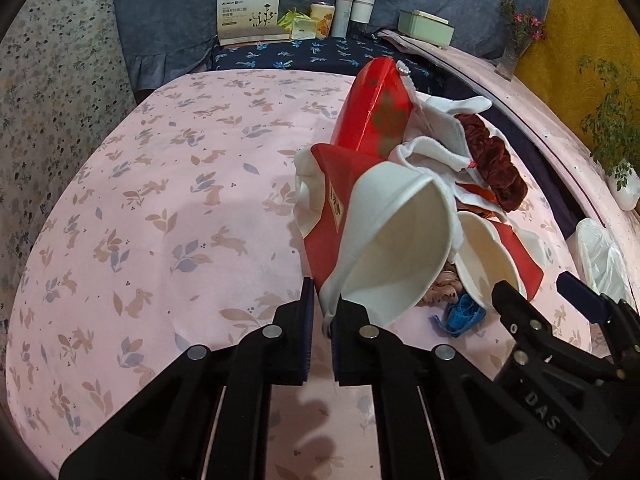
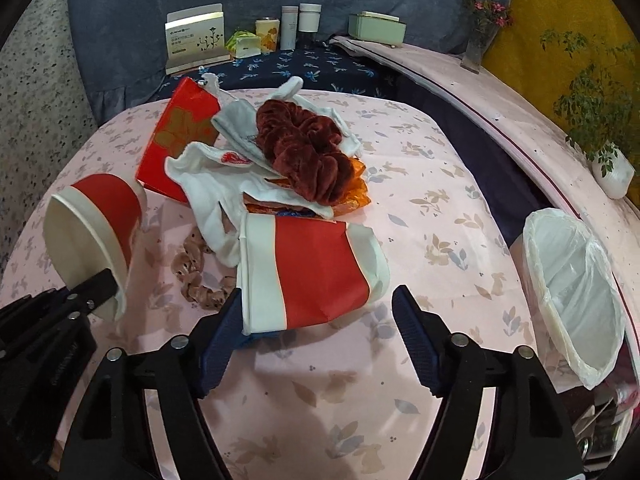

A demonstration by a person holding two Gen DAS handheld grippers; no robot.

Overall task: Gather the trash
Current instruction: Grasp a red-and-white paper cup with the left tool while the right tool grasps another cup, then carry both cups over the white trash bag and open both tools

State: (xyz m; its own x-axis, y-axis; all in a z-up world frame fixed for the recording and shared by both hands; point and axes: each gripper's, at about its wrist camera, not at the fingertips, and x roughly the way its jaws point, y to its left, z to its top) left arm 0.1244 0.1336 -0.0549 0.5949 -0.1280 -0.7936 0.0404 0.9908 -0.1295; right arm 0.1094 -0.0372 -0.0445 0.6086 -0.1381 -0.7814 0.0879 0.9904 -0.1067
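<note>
Left tongs (image 1: 322,312) pinching a paper cup's (image 1: 384,240) rim.
Cup's mouth faces the tongs, base pointing away; right tongs (image 2: 316,312) wide, straddling a flattened cup (image 2: 316,268).

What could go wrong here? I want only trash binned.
1. The left gripper pinches only the rim of a red-and-white paper cup; it may slip.
2. The open right gripper straddles a flattened red-and-white paper cup that touches a white cloth glove, which could snag and follow into the white-lined bin.
</note>
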